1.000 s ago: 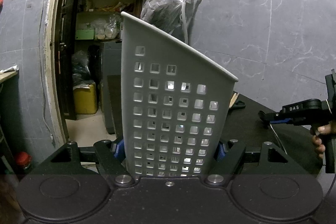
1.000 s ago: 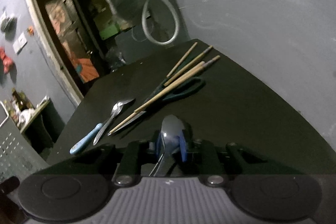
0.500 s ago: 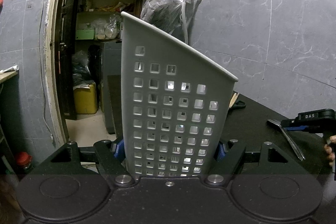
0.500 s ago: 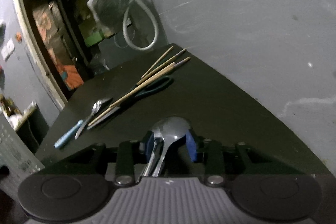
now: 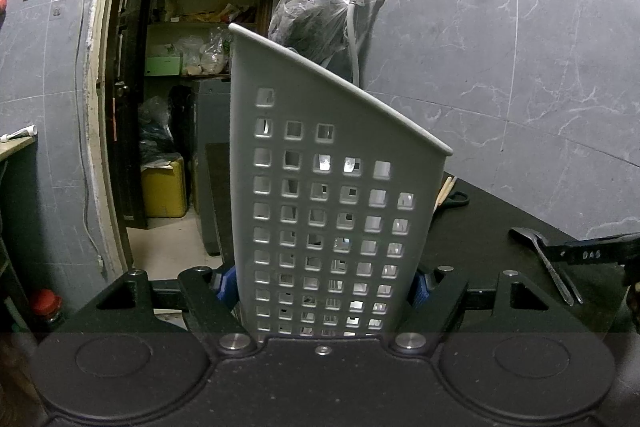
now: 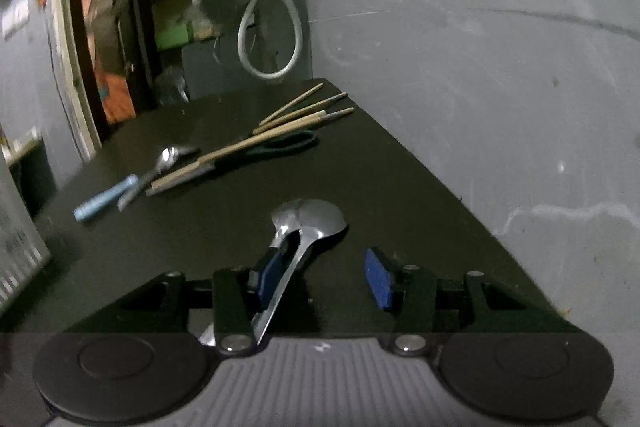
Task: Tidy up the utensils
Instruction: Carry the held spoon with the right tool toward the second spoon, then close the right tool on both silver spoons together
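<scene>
Left gripper [image 5: 322,287] clamped on grey perforated utensil holder [image 5: 332,211], blue pads pressing both sides, holder upright at black table's [image 6: 400,195] near left edge. Right gripper [image 6: 324,277] jaws just been opening, now well apart; two spoons [image 6: 308,223] lie between them on table, handles against left pad, right pad clear (bowls overlap). Farther back: chopsticks [image 6: 288,127] across scissors [image 6: 280,147], blue-handled utensil [image 6: 106,195] beside what looks like another spoon, blurred.
</scene>
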Demonstrator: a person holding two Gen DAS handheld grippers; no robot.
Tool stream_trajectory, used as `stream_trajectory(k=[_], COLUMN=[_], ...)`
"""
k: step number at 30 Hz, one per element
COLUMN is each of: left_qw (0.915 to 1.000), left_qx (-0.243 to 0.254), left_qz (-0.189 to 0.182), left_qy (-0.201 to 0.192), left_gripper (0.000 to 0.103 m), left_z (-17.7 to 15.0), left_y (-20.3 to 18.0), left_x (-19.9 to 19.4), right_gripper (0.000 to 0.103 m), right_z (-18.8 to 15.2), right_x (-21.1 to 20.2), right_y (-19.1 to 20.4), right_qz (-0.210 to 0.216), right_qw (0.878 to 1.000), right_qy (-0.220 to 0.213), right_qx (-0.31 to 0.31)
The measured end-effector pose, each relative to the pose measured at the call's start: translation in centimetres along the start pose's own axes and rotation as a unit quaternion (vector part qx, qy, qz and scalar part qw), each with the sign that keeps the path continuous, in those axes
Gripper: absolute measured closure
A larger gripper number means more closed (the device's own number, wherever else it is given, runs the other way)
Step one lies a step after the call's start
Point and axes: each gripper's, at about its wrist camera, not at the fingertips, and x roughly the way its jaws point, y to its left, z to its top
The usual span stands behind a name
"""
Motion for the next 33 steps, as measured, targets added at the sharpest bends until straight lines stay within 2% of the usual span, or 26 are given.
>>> stream_trajectory(k=[3, 8, 11, 12, 14, 15, 17, 20, 25, 27, 29, 33], left_qw=[1.0, 1.0, 1.0, 1.0, 1.0, 1.0, 1.0, 1.0, 1.0, 1.0, 1.0, 1.0], left_qx=[0.0, 0.0, 0.0, 0.0, 0.0, 0.0, 0.0, 0.0, 0.0, 0.0, 0.001, 0.0], left_qz=[0.0, 0.0, 0.0, 0.0, 0.0, 0.0, 0.0, 0.0, 0.0, 0.001, 0.001, 0.001], left_qy=[0.0, 0.0, 0.0, 0.0, 0.0, 0.0, 0.0, 0.0, 0.0, 0.0, 0.0, 0.0], left_gripper=[0.026, 0.026, 0.026, 0.026, 0.026, 0.026, 0.026, 0.026, 0.026, 0.026, 0.026, 0.026], left_z=[0.0, 0.0, 0.0, 0.0, 0.0, 0.0, 0.0, 0.0, 0.0, 0.0, 0.0, 0.0], left_y=[0.0, -0.1, 0.0, 0.0, 0.0, 0.0, 0.0, -0.1, -0.1, 0.0, -0.1, 0.0], left_x=[0.0, 0.0, 0.0, 0.0, 0.0, 0.0, 0.0, 0.0, 0.0, 0.0, 0.0, 0.0], right_gripper=[0.051, 0.053, 0.054, 0.057, 0.076, 0.078, 0.092, 0.097, 0.098, 0.098, 0.098, 0.098], right_z=[0.0, 0.5, 0.9, 1.0, 1.1, 1.2, 1.2, 1.3, 1.5, 1.4, 1.2, -0.1], right_x=[0.2, 0.6, 1.1, 1.2, 1.7, 1.9, 2.1, 2.2, 2.2, 2.2, 2.2, 2.2], right_y=[1.2, 1.3, 0.6, 0.6, 0.3, 0.2, 0.3, 0.4, 1.1, 1.6, 2.8, 6.0], right_qz=[-0.031, -0.031, -0.018, -0.021, -0.022, -0.019, -0.02, -0.019, -0.032, -0.041, -0.061, -0.095], right_qw=[0.999, 0.999, 1.0, 1.0, 1.0, 1.0, 1.0, 1.0, 0.998, 0.997, 0.991, 0.966], right_qy=[-0.001, 0.008, 0.013, 0.013, 0.009, 0.008, 0.007, 0.007, 0.01, 0.01, 0.009, 0.007], right_qx=[-0.038, -0.035, -0.007, -0.008, -0.011, -0.011, -0.015, -0.017, -0.051, -0.071, -0.117, -0.239])
